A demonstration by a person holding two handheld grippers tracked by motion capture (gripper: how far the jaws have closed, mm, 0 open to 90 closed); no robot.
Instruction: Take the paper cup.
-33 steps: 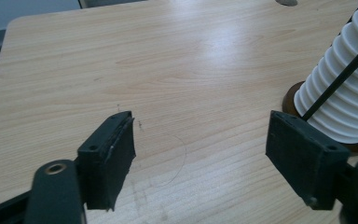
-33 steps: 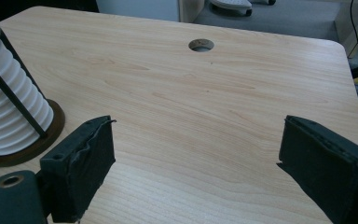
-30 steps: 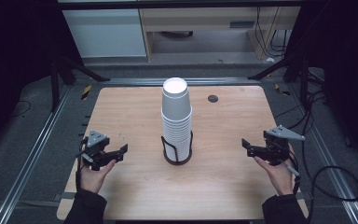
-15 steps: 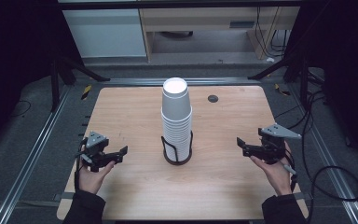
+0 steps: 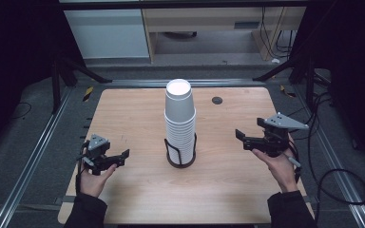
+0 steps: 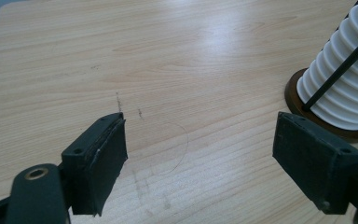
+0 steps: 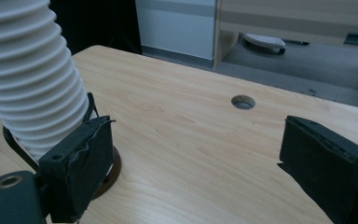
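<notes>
Each hand-held gripper, left and right, waits wide-jawed and empty flanking the racked cup stack, probably poised for grasping it.

Right gripper moved inward toward cup stack, jaws apart.

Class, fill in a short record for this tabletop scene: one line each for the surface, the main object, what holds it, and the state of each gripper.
Surface: wooden table with a round hole
Main object: tall stack of white cups, upright at centre
Holder: black wire stand on a round base
Left gripper: open, empty, left of the stack
Right gripper: open, empty, right of the stack
</notes>
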